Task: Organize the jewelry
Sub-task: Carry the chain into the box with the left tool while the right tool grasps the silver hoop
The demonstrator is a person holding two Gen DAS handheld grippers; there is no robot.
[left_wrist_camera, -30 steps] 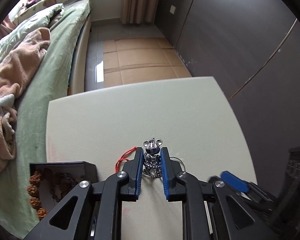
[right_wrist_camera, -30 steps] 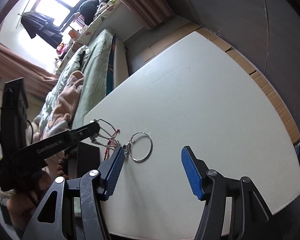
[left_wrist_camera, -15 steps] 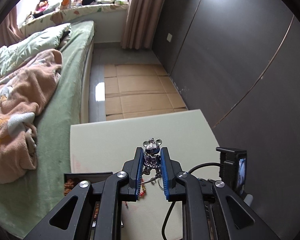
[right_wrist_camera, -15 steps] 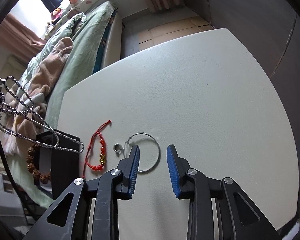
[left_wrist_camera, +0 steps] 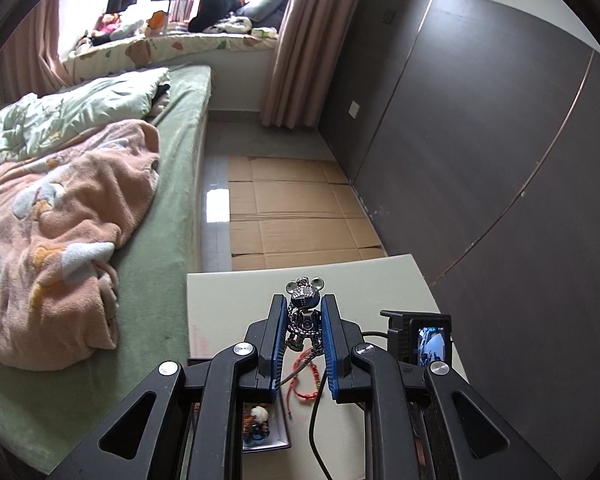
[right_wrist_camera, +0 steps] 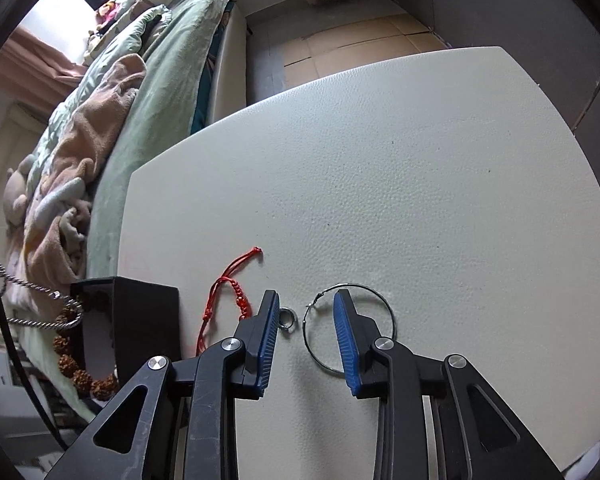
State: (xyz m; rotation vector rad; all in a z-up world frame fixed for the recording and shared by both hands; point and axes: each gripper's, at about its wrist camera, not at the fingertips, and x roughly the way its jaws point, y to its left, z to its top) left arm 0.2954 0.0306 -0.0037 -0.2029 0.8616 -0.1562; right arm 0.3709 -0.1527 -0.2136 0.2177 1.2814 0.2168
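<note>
Silver bear pendant (left_wrist_camera: 304,312), studded, chained.

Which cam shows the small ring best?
Right wrist: the small ring lies in plain sight on the table, beside the right gripper's left finger. Left wrist view does not show it; the gripper bodies block that patch.

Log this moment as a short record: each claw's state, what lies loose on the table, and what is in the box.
left claw: shut on bear pendant, its chain hanging
right claw: open, jaws just closing, low over small ring and hoop
table: red cord bracelet, small ring, hoop
black box: brown bead bracelet
done so far: beads in box only
</note>
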